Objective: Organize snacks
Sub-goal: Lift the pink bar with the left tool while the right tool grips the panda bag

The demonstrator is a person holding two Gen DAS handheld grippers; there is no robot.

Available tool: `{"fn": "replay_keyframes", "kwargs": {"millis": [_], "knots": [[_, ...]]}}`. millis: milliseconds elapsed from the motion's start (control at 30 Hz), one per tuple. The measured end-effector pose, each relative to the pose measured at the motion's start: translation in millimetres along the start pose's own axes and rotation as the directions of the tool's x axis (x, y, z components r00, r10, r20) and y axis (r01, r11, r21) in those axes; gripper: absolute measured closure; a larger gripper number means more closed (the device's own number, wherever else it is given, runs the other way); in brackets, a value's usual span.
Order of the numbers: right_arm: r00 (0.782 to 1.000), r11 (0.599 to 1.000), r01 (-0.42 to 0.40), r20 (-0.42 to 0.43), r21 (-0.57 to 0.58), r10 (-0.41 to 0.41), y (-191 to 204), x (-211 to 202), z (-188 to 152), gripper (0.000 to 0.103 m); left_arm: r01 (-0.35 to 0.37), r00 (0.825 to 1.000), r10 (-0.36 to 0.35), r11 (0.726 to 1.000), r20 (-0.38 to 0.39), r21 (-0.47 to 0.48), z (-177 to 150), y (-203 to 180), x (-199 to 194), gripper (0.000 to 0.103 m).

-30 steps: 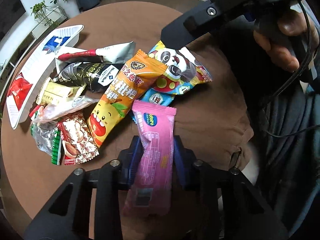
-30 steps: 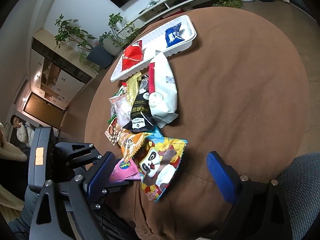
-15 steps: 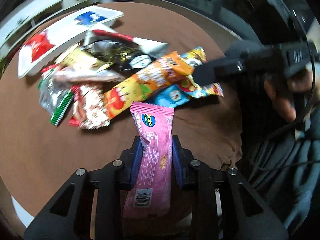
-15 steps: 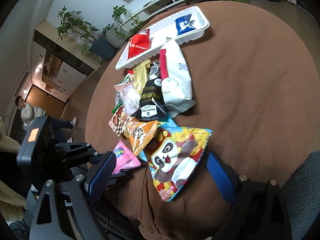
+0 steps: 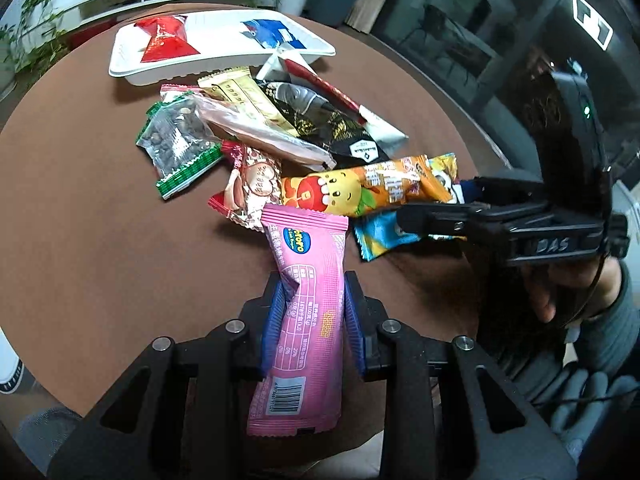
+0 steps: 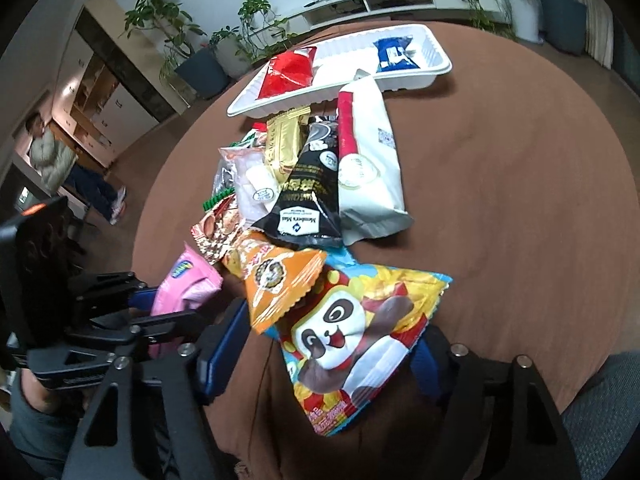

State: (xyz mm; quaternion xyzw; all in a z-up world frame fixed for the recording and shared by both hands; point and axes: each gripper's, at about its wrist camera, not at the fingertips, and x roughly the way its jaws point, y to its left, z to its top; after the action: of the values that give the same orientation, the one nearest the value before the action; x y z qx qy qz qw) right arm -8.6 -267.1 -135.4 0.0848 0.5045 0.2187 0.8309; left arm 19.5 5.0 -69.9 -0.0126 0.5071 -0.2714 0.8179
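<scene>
1. The left gripper pinches the pink snack bar across its width, one blue pad on each long edge. The bar's long axis runs straight out along the fingers, its printed end pointing toward the pile and its barcode end back toward the handle.

2. The white tray lies straight ahead of the left gripper at the far side of the tabletop, with the whole heap of snacks between them. It already holds a red packet and a blue packet, with bare tray floor between the two.

3. Judged from this, the coming move turns on lifting the bar over the heap, not through it, and the left gripper is the one placed for that.

4. The right gripper is spread wide, its fingers on either side of the panda bag, which lies on the near edge of the tabletop. The bag's long axis runs roughly along the fingers, slanting slightly right. I cannot tell whether the pads touch it.

5. An orange pouch overlaps the panda bag's far left corner and may drag along if the bag is lifted.
</scene>
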Motion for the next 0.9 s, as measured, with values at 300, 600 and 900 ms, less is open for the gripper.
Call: {"fn": "replay_keyframes", "kwargs": {"millis": [300,600,900], "knots": [[0.999,0.999,-0.036,0.020,0.018,0.036,-8,-2,-4,0.056,0.007,1.000,-0.006,0.999,0.026,-0.044,-3,1,0,0.076],[0.995,0.991,-0.099,0.021,0.094,0.098,-19,-15,-7,0.068,0.035,0.998,-0.029,0.995,0.064,-0.091,-5,8,-6,0.076],[0.995,0.986,-0.082,0.072,0.142,0.072,-32,-36,-7,0.076,0.053,0.994,-0.040,0.990,0.098,-0.130,-6,15,-14,0.076]]}}
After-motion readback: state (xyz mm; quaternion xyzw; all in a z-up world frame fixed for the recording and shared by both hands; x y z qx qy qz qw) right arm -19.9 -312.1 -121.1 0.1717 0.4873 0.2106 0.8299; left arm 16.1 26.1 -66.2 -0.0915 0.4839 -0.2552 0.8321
